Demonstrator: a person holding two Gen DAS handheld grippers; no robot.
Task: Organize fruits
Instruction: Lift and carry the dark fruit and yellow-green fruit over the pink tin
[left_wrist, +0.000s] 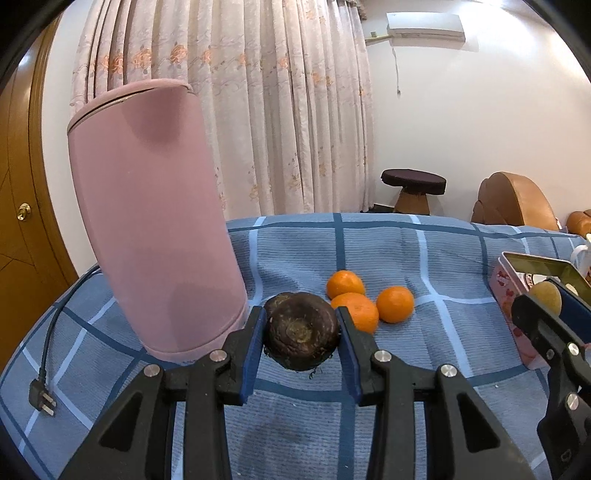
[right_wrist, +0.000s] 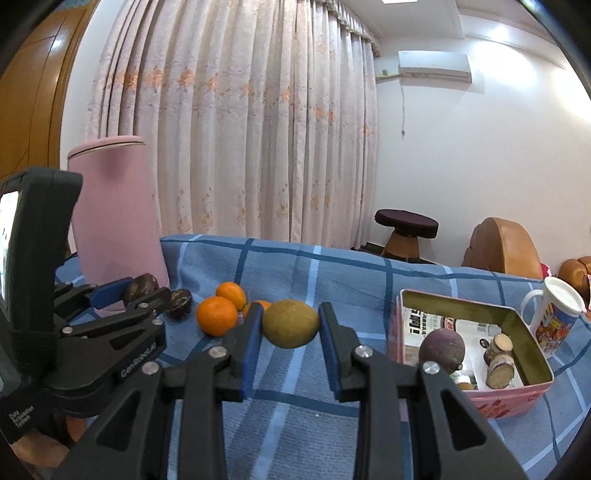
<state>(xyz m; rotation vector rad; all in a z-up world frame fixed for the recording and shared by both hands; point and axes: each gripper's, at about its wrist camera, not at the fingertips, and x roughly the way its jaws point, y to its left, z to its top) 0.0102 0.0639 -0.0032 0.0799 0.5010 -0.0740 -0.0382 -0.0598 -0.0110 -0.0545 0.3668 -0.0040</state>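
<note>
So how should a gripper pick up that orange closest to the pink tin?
Grab that orange around its round middle, coming from above or from the open side facing the pink tin. Its other side sits right against a second orange, so a finger would hardly fit between them. Both grippers are full now anyway.

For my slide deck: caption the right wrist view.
Right gripper fingers clamp a yellow-green round fruit above the blue checked cloth, beside the open pink tin box.

You can read "Data Acquisition System" on the left gripper; the print inside the tin box is too small for you.
</note>
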